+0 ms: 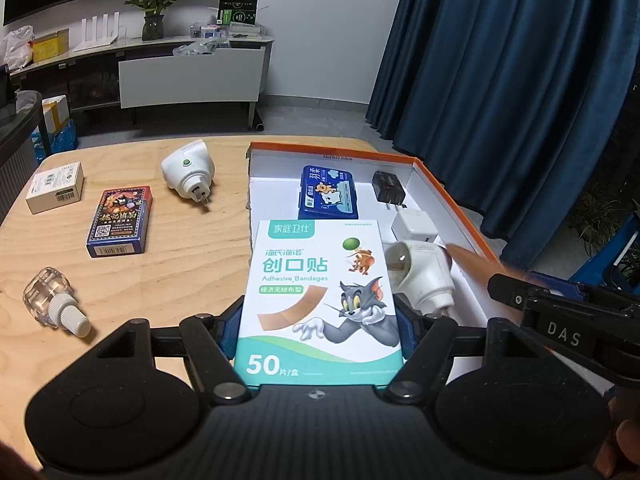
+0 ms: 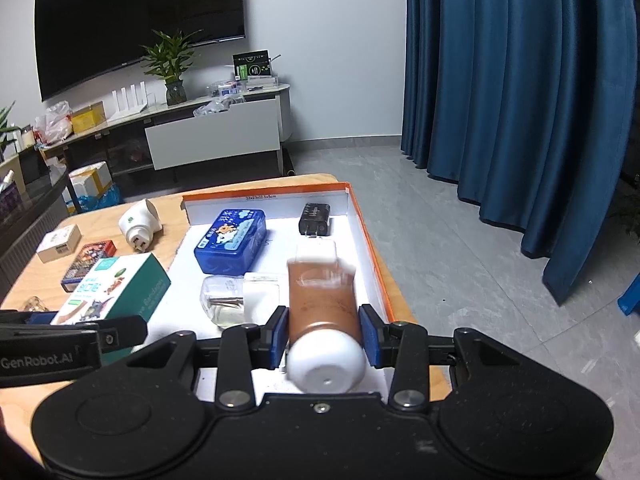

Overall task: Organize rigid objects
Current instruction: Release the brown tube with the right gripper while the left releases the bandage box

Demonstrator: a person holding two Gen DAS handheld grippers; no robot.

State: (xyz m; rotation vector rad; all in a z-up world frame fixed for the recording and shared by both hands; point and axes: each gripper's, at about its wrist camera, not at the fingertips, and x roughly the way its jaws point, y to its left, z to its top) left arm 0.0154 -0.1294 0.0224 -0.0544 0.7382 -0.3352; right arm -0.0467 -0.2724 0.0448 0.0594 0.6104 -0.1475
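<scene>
My left gripper (image 1: 318, 332) is clamped on the adhesive bandage box (image 1: 320, 304), held flat above the near left edge of the orange-rimmed tray (image 1: 448, 196). My right gripper (image 2: 325, 330) grips a brown bottle with a white cap (image 2: 324, 320), the cap toward me, hanging over the tray's near right part; the bottle is blurred.

Inside the tray I see a blue tin (image 1: 329, 192) at the far side, a black charger (image 1: 389, 187) beside it, a white charger (image 1: 414, 229) nearer, and a white plug-in unit (image 1: 424, 276) nearest.

The tray sits on the right half of a light wooden table (image 1: 168, 272). On the bare wood to the left lie a white plug-in device with a green button (image 1: 188, 172), a dark card deck (image 1: 120, 221), a small white carton (image 1: 56, 187) and a clear refill bottle with a white cap (image 1: 54, 302), all apart from one another.

Beyond the table I see grey floor tiles (image 2: 460, 240), blue curtains (image 1: 500, 60) on the right, a white wall, and a low media cabinet (image 1: 168, 76) carrying a potted plant (image 1: 154, 0) under a dark television (image 2: 140, 20)
</scene>
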